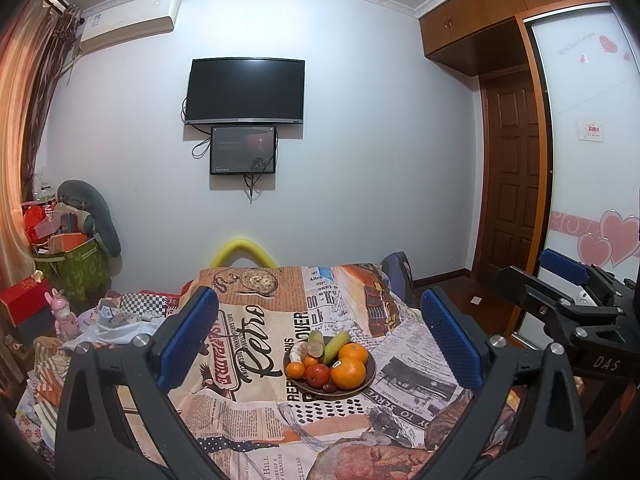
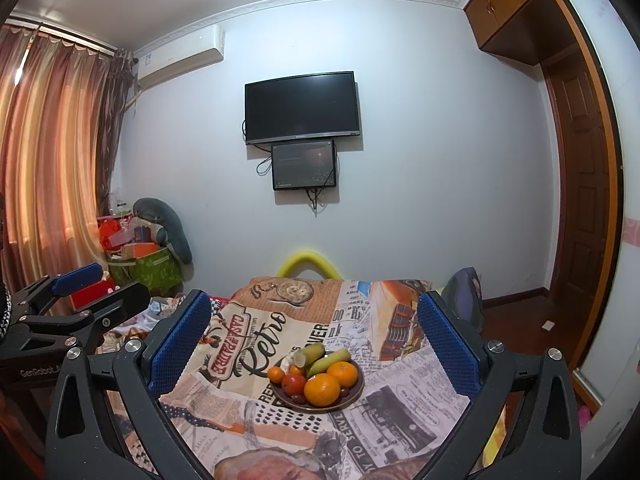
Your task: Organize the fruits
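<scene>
**Both grippers wide open, plate of fruit straight ahead**

From the left wrist we see our left gripper (image 1: 320,344) spread wide and empty, its blue pads framing the plate (image 1: 370,376) on the printed cloth (image 1: 256,412). The plate sits ahead and a touch right of centre, well apart from the pads. On it lie two oranges (image 1: 349,372) at the near right, a tomato (image 1: 318,375), a small orange (image 1: 295,370) and a banana (image 1: 336,346) whose long axis runs near-left to far-right. The right gripper (image 1: 560,280) shows at far right; we cannot tell its opening here.

From the right wrist, our right gripper (image 2: 316,340) is likewise wide open and holds nothing. The plate (image 2: 358,394) lies dead ahead, centred between the pads. The left gripper (image 2: 86,284) appears at left.

We judge both about equally near; the right is better lined up.
</scene>
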